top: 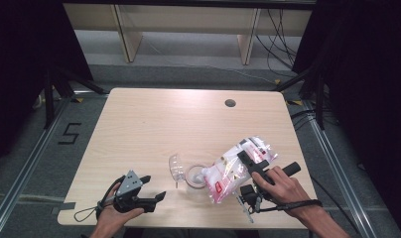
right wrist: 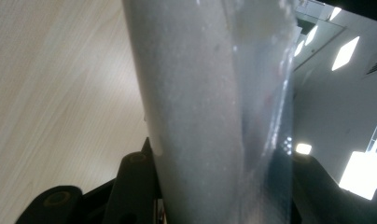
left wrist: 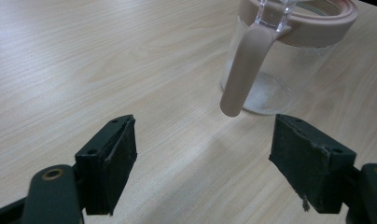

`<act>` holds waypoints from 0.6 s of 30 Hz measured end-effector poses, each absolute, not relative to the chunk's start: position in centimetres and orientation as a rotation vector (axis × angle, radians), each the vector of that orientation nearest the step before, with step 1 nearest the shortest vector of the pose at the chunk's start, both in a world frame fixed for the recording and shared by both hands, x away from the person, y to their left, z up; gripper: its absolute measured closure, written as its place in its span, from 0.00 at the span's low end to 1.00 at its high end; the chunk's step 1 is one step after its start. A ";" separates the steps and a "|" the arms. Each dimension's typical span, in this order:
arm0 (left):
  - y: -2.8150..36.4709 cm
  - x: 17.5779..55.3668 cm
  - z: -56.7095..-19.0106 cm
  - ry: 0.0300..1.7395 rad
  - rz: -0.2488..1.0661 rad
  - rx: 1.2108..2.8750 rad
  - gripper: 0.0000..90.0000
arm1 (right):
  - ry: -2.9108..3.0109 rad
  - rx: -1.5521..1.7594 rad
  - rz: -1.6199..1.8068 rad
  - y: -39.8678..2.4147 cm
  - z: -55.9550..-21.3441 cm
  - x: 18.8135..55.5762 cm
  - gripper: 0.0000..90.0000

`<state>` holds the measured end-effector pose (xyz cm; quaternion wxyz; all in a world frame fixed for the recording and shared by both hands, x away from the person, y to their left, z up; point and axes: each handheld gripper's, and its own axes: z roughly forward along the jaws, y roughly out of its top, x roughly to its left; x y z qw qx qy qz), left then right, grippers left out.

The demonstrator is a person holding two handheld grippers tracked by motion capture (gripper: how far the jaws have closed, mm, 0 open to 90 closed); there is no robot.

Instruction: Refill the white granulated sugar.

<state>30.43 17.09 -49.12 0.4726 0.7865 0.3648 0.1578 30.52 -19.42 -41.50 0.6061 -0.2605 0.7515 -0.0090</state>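
Here, a pale wood-grain table (top: pixel 154 124) is standing on a grey floor (top: pixel 34 163), with a round cable hole (top: pixel 230 103) near its far edge and a black numeral "5" (top: pixel 69 133) marked on the floor at its left. Dark curtains (top: pixel 20 49) are flanking the scene, light wooden furniture legs (top: pixel 125 34) are rising beyond it, and cables (top: pixel 280 39) are trailing over the far floor. The right gripper (top: pixel 245 163) is gripping a clear plastic bag of white powder (top: pixel 238 166), jaws part-closed on it, and tilting it over a clear pitcher with a pink rim (top: pixel 194 174) at the table's near middle. The left gripper (left wrist: pixel 203 158) is resting near the front edge, jaws gaping wide and holding nothing, just short of the pitcher's pink handle (left wrist: pixel 245 70).
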 end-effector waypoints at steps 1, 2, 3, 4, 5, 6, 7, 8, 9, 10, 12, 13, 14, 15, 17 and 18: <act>17.1 30.4 -49.1 0.893 0.386 1.924 0.25 | 1.735 -0.590 -0.008 -19.6 -41.6 30.4 0.70; 17.1 30.4 -49.1 0.888 0.388 1.926 0.25 | 1.735 -0.592 -0.015 -19.5 -41.5 30.4 0.70; 17.1 30.5 -49.1 0.889 0.388 1.928 0.25 | 1.724 -0.603 -0.006 -19.5 -41.5 30.4 0.70; 17.1 30.4 -49.1 0.899 0.386 1.923 0.25 | 1.719 -0.601 -0.001 -19.6 -41.5 30.3 0.70; 17.1 30.4 -49.1 0.898 0.386 1.923 0.25 | 1.713 -0.601 0.005 -19.6 -41.5 30.3 0.70; 17.1 30.5 -49.1 0.888 0.388 1.927 0.25 | 1.711 -0.605 0.004 -19.5 -41.5 30.3 0.71; 17.1 30.4 -49.1 0.889 0.388 1.927 0.25 | 1.707 -0.612 0.001 -19.5 -41.5 30.2 0.71; 17.1 30.4 -49.1 0.889 0.388 1.927 0.25 | 1.718 -0.612 -0.010 -19.4 -41.5 30.2 0.71; 17.1 30.4 -49.1 0.888 0.388 1.928 0.25 | 1.699 -0.642 -0.009 -19.3 -41.5 30.2 0.71; 17.1 30.4 -49.1 0.889 0.388 1.927 0.25 | 1.697 -0.643 -0.004 -19.3 -41.5 30.2 0.71; 17.1 30.4 -49.1 0.898 0.386 1.923 0.25 | 1.702 -0.621 0.002 -19.4 -41.7 30.1 0.72; 17.1 30.4 -49.1 0.899 0.386 1.922 0.25 | 1.703 -0.619 0.004 -19.4 -41.7 30.1 0.72; 17.1 30.4 -49.1 0.898 0.386 1.922 0.25 | 1.708 -0.619 0.005 -19.3 -41.6 30.2 0.72; 17.1 30.4 -49.1 0.898 0.386 1.923 0.25 | 1.719 -0.611 -0.001 -19.4 -41.7 30.1 0.72; 17.1 30.4 -49.1 0.898 0.386 1.922 0.25 | 1.722 -0.610 -0.003 -19.4 -41.7 30.1 0.72; 17.1 30.4 -49.1 0.894 0.386 1.924 0.25 | 1.710 -0.624 -0.005 -19.3 -41.8 30.1 0.72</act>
